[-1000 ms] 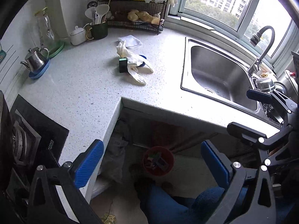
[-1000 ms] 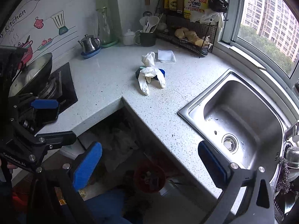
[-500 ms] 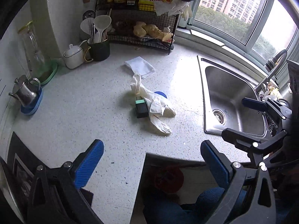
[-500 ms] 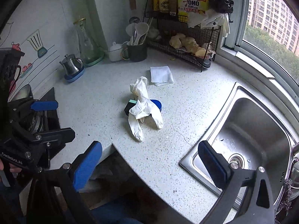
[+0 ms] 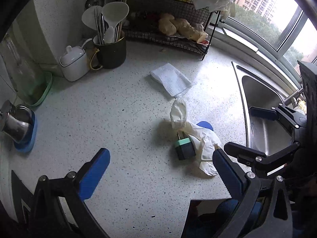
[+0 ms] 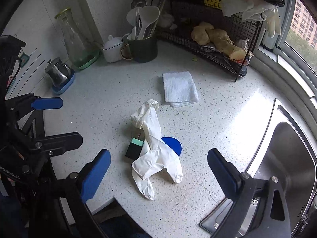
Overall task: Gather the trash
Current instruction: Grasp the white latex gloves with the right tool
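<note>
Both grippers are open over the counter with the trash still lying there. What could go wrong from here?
1. The white glove drapes over the green-topped charger plug and blue disc; grabbing the glove may drag either along or flick it away.
2. The sink is close on the right, so a piece knocked loose could slide in.
3. The folded white cloth may not be trash; taking it could be a mistake.

Speckled countertop (image 6: 227, 119), steel sink (image 6: 287, 158), daylit window (image 5: 277, 10).
</note>
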